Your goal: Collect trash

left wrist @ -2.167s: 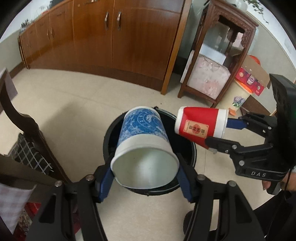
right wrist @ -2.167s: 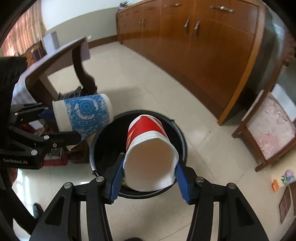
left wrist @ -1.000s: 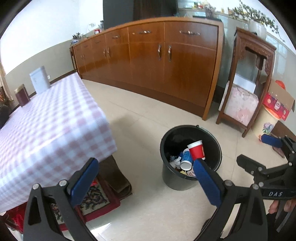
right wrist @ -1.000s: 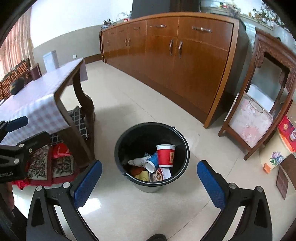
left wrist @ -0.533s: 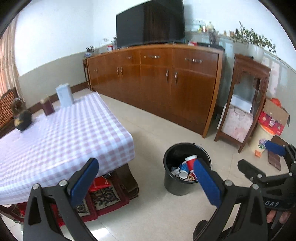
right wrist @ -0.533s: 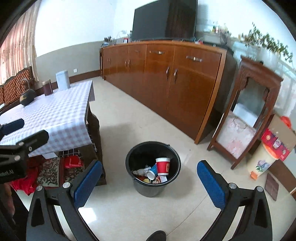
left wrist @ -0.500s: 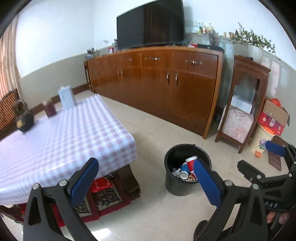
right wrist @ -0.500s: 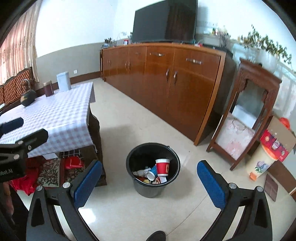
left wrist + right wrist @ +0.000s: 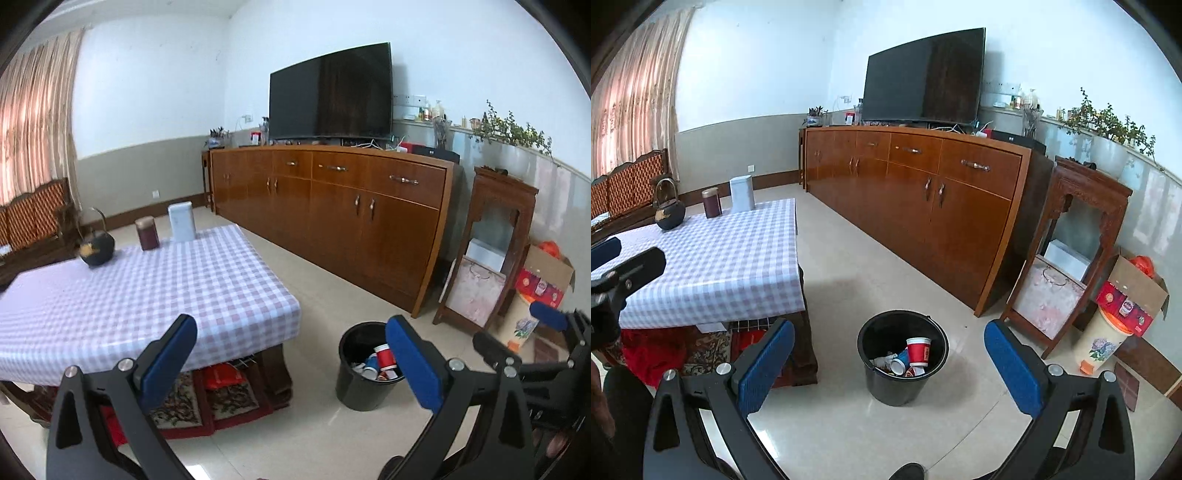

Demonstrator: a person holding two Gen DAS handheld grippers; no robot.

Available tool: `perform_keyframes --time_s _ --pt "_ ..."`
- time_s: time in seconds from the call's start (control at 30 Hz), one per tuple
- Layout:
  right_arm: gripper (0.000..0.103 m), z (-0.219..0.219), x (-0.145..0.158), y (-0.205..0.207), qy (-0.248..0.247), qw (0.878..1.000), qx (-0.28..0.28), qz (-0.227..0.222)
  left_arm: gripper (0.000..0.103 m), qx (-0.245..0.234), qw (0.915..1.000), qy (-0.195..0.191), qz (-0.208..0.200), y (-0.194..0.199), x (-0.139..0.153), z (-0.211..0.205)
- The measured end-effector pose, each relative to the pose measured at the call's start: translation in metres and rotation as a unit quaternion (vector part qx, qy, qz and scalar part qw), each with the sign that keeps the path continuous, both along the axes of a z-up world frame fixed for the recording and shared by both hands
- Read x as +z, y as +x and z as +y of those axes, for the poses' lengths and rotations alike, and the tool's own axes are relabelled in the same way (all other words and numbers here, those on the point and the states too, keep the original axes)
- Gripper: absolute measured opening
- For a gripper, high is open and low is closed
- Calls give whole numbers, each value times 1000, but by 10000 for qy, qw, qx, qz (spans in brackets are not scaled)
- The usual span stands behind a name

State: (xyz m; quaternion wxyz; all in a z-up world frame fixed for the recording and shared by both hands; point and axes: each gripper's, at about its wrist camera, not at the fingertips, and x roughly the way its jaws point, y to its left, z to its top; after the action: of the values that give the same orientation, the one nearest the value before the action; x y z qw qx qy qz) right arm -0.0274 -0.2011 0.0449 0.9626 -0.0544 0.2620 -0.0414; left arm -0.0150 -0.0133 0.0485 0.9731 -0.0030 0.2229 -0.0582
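With both hand-held grippers, left [image 9: 291, 360] and right [image 9: 888, 363], released and empty; red cup [image 9: 919, 351] in black bin [image 9: 938, 365] at 12 o'clock; could tip out if bin gets knocked.

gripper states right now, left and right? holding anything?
Left gripper: open, holding nothing.
Right gripper: open, holding nothing.

Teapot [image 9: 96, 252] on checkered table [image 9: 155, 280]; television [image 9: 925, 75].
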Motion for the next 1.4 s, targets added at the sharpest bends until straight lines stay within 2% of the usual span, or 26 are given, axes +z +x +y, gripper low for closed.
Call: perform_keyframes --time_s 0.67,0.83,0.97,1.4 --pt "103 10 5 -8 -178 9998 75 -84 103 26 9998 -136 -110 -15 3 8" --pt "103 14 7 -12 -413 9989 51 -209 103 36 9998 -123 -126 -17 4 8" --pt "103 11 7 -12 -241 9995 88 -166 103 43 9998 -106 -134 -18 5 8" --pt "103 10 7 -14 -227 9995 80 -219 103 46 9999 -81 -97 -16 5 8"
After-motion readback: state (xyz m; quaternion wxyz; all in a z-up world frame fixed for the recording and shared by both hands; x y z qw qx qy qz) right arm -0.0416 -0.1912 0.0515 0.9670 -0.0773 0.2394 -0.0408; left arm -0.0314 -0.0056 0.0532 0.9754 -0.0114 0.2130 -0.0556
